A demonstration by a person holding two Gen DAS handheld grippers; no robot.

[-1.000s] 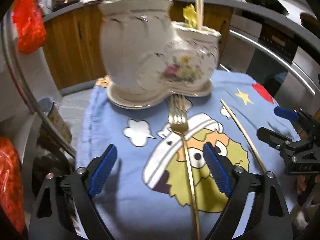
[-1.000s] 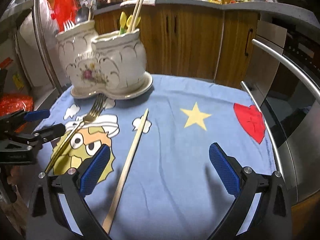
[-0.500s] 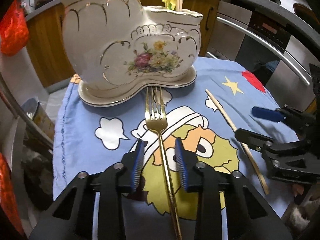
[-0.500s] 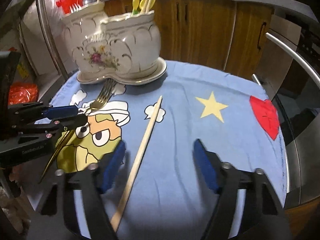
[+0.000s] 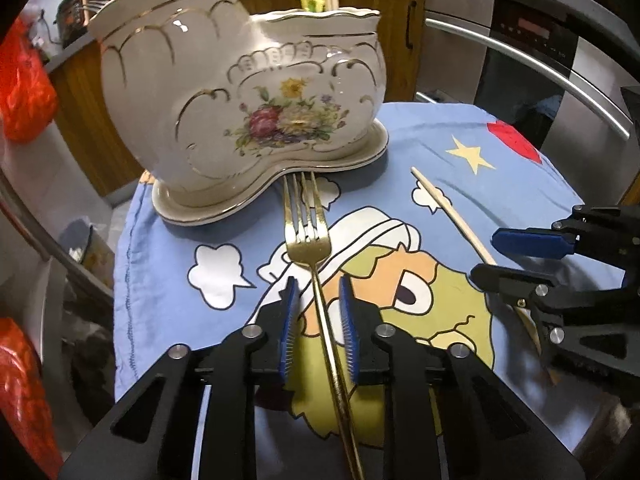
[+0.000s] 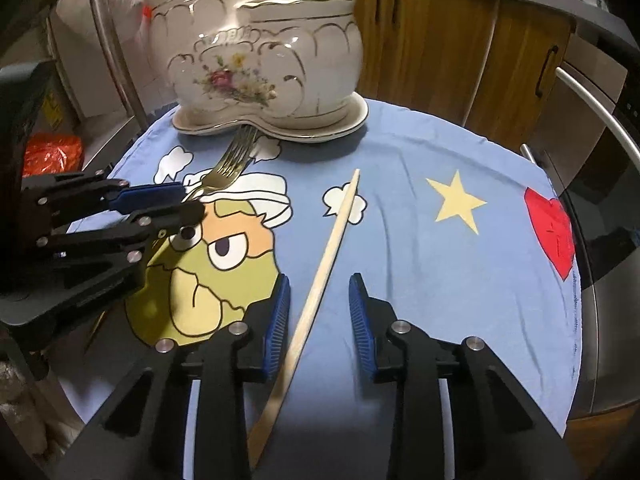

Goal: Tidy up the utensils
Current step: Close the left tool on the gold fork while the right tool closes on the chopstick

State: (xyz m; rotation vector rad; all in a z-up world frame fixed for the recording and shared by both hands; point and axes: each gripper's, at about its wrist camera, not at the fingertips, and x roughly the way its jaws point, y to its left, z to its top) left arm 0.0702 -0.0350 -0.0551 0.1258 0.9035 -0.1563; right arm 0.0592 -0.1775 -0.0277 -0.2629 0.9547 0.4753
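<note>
A gold fork point(image 5: 316, 280) lies on a blue cloth point(image 5: 160, 280) printed with a cartoon face, clouds, a yellow star point(image 6: 456, 202) and a red heart point(image 6: 554, 232). Its tines point at, and just reach, the saucer-like base of a cream ceramic utensil holder point(image 5: 240, 92) with gold trim and a painted flower spray. The holder has two joined pots; chopsticks and a yellow-handled piece stand in the lower one, and fork tines show above the taller one in the right wrist view.

The left gripper point(image 5: 318, 312) is set over the fork's handle, its blue pads on either side of the stem with a narrow gap each side; the jaws are closing and do not yet press the metal.

A single wooden chopstick point(image 6: 320, 280) lies on the cloth to the right of the fork, well apart from it. The right gripper point(image 6: 320, 308) straddles it, jaws closing, the stick nearer the left pad and not yet pinched.

Bottles with labels stand on the counter behind, too small to read; no writing is legible
</note>
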